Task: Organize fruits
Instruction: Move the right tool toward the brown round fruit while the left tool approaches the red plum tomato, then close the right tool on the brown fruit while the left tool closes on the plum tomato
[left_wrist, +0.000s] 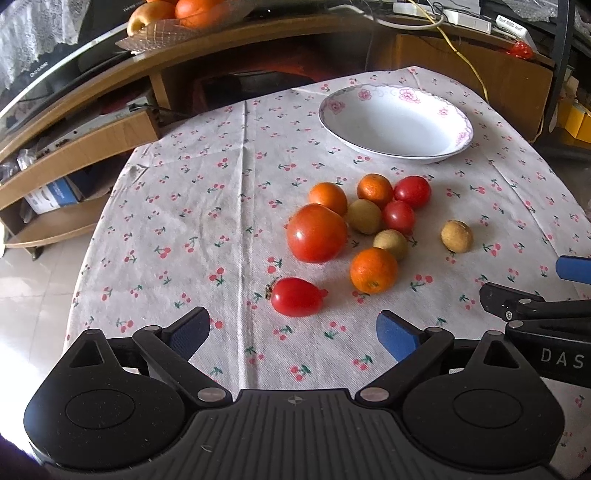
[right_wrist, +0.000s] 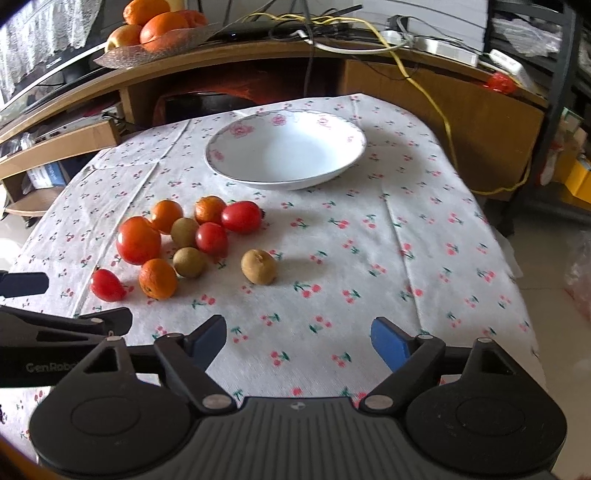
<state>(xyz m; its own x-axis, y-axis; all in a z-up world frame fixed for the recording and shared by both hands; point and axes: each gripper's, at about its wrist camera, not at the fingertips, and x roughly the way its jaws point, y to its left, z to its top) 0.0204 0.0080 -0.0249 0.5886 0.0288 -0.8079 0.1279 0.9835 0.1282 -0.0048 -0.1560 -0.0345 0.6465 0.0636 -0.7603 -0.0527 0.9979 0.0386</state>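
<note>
Several fruits lie clustered on the cherry-print tablecloth (left_wrist: 207, 229): a big tomato (left_wrist: 316, 233), small red tomatoes (left_wrist: 296, 297) (left_wrist: 412, 191), small oranges (left_wrist: 373, 270) (left_wrist: 328, 198), and brownish-green kiwis, one of them apart (left_wrist: 457, 236) (right_wrist: 258, 266). Beyond them sits an empty white bowl (left_wrist: 397, 123) (right_wrist: 286, 149) with pink flowers on its rim. My left gripper (left_wrist: 293, 330) is open, just short of the nearest small tomato. Equally open, my right gripper (right_wrist: 299, 338) hovers over bare cloth, with the lone kiwi ahead and slightly left. Each gripper appears at the edge of the other's view.
A wooden TV stand (right_wrist: 443, 96) runs behind the table with cables, a yellow cord (right_wrist: 436, 107) and a glass dish of oranges (right_wrist: 159, 33). The table's rounded edges drop off to tiled floor (left_wrist: 33, 295) on the left and right.
</note>
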